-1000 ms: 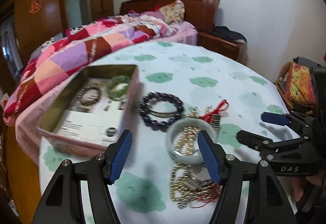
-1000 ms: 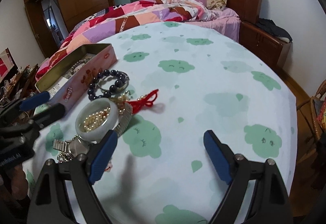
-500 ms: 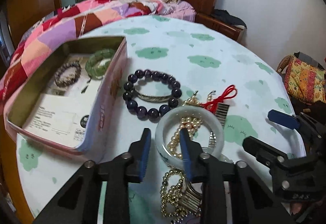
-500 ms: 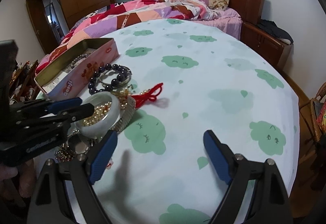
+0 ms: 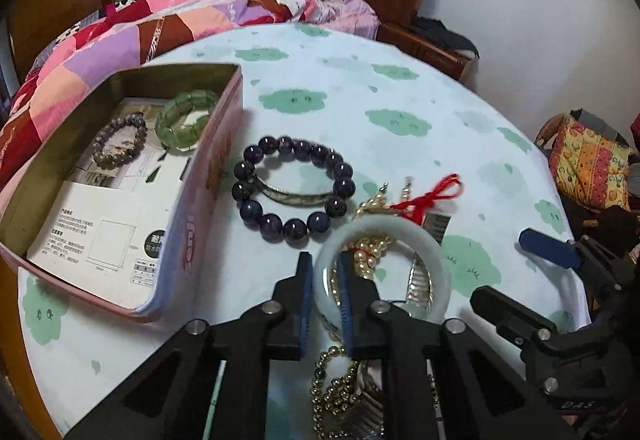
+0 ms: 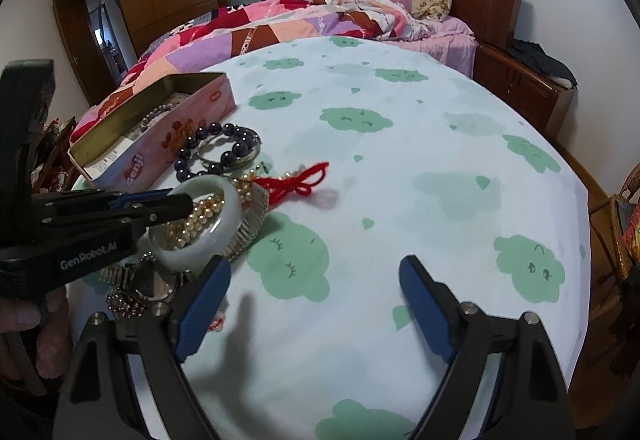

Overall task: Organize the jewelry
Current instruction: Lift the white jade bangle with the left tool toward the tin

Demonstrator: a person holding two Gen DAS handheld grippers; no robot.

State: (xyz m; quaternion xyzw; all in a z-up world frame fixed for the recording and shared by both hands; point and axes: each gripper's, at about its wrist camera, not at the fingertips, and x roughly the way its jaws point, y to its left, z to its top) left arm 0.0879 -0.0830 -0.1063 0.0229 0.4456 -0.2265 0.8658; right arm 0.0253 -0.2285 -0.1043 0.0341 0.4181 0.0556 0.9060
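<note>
My left gripper (image 5: 323, 272) is shut on the near rim of a white jade bangle (image 5: 432, 252), one finger inside the ring and one outside; the bangle (image 6: 224, 224) looks tilted up off the table. Under it lie a pearl strand (image 5: 370, 252) and a metal watch band (image 6: 250, 228). A dark purple bead bracelet (image 5: 294, 188) with a silver bangle inside it lies beside the pink tin box (image 5: 192, 224). The box holds a green bracelet (image 5: 186, 120) and a grey bead bracelet (image 5: 118, 138). My right gripper (image 6: 316, 304) is open and empty over the tablecloth.
A red cord knot (image 5: 430, 196) and a gold bead chain (image 5: 336, 376) lie by the pile. A watch (image 6: 148, 284) lies at the table's near left. The round table's edge (image 6: 580, 200) drops off at right; a bed (image 6: 320, 16) stands behind.
My left gripper moved forward and closed from wide open onto the bangle's rim, then tipped the bangle up. My right gripper stayed open and nearly still.
</note>
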